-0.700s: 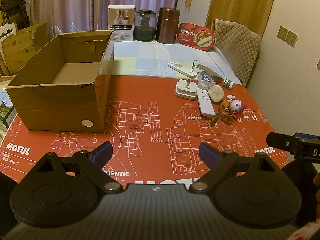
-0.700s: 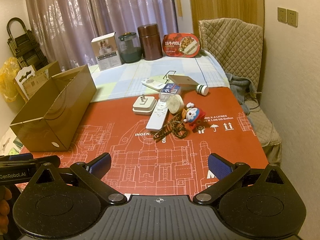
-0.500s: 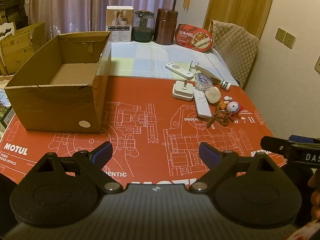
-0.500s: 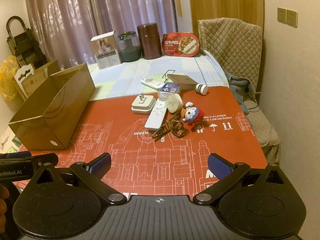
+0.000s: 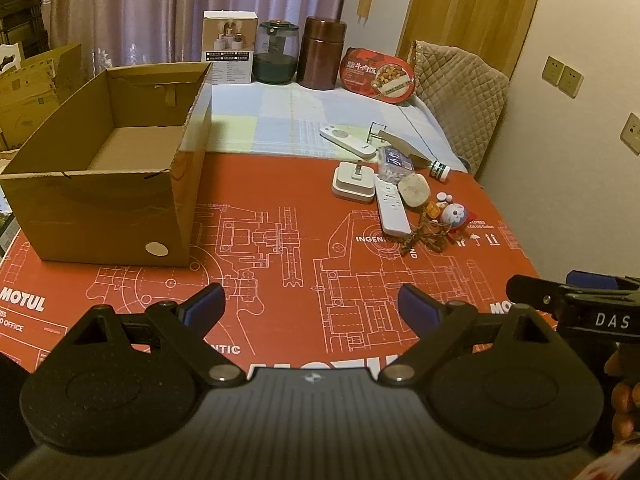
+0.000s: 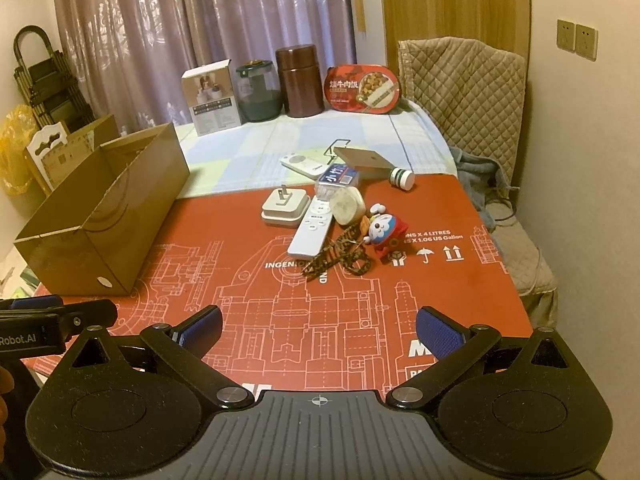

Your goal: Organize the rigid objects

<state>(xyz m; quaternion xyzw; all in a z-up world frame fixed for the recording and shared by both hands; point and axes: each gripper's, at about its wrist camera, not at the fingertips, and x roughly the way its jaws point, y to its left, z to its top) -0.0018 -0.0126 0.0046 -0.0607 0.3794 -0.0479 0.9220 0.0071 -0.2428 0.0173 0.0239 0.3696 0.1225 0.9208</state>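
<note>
Nothing has gone into the box yet: it sits open-topped on the left side of the table, and what I can see of its floor is bare cardboard. Everything to be sorted lies in one loose cluster well apart from it, over on the right. There is a white remote lying lengthwise, a white plug adapter just beside it, a pale round disc touching the remote's far end, a small cartoon figure in red, and a brown patterned lanyard trailing toward the near edge. Behind them are a second remote, a clear case with a blue label, a flat tan piece on a wire stand and a small white bottle on its side. The left gripper hovers over the near part of the table, its fingers spread wide with nothing between them. The right gripper is the same, fingers as wide as they go, empty, aimed roughly at the cluster. So I would judge the job at its very start: no item picked up, none packed, and the whole pile is left to move across. The remote and lanyard lie nearest the right gripper and look the likeliest first pick.
</note>
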